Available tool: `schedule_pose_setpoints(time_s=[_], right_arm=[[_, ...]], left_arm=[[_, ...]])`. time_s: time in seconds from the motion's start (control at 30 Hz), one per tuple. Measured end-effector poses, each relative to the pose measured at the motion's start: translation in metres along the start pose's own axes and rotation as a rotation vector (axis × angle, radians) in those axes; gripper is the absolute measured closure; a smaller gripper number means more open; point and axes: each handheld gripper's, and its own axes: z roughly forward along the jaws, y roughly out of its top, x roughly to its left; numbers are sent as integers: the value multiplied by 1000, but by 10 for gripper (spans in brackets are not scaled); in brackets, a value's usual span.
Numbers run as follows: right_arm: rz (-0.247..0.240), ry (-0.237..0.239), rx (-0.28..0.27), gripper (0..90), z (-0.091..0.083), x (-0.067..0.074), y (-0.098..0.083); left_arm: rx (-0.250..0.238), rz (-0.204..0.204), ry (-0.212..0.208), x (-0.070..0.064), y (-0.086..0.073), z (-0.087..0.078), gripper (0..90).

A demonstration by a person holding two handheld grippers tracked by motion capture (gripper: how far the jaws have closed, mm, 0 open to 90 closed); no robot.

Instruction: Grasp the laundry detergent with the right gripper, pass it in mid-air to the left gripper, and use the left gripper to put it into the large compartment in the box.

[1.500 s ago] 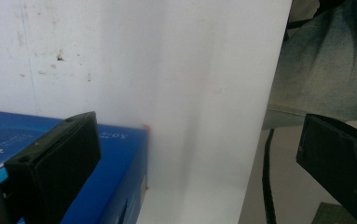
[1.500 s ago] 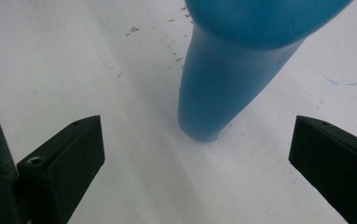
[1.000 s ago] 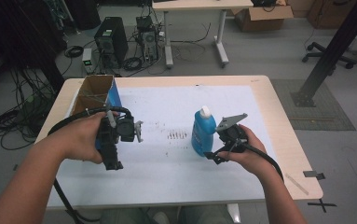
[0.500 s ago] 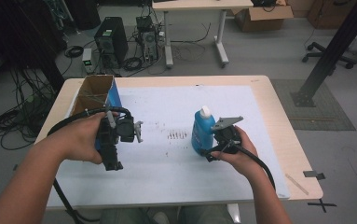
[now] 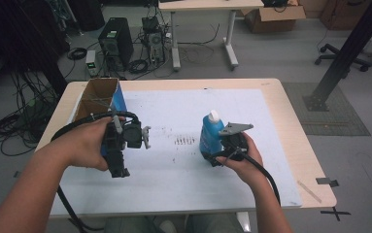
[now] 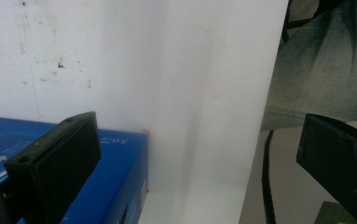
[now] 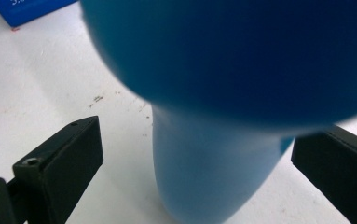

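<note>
Blue plastic bottle, white cap, upright mid-surface between the wide-open jaws of the right tool; likely light, smooth, slightly squeezable; grip low on the body

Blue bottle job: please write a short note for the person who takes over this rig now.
Right gripper: open, jaws on either side of the blue bottle, not closed on it.
Left gripper: open, holds nothing, beside the blue box.
The bottle stands upright on the white mat, right of centre; the cardboard box is at the far left corner.
Done: right gripper brought to the bottle.
Left: probably close the jaws and lift.
</note>
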Motion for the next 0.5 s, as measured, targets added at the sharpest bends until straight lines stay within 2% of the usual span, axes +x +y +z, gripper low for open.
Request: schedule_pose_setpoints(time_s=[0.5], right_arm=[[54, -65, -93, 17, 5, 3, -8]], left_arm=[[-5, 0, 1, -1, -1, 1, 2]])
